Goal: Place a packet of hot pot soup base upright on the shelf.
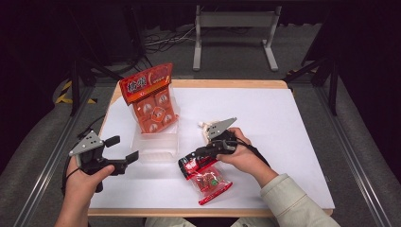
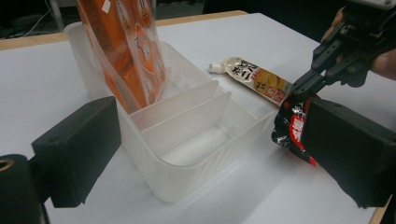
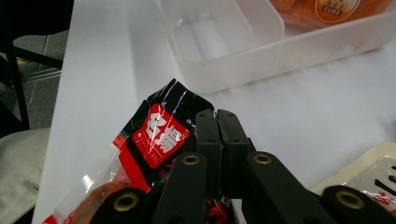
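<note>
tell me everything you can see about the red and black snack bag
The red and black snack bag is a glossy plastic packet: black top with a red label in white characters, and a clear lower part showing reddish pieces inside. It lies slanted near the table's front edge, just right of the clear divided bin, apart from it. The right gripper has its jaws shut on the black top edge, lifting that end.

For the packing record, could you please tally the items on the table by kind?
Snack bags: 2, orange bag standing in the bin, red-and-black bag held by the right gripper
Spouted pouch: 1
Clear divided bin: 1
Total: 4
</note>
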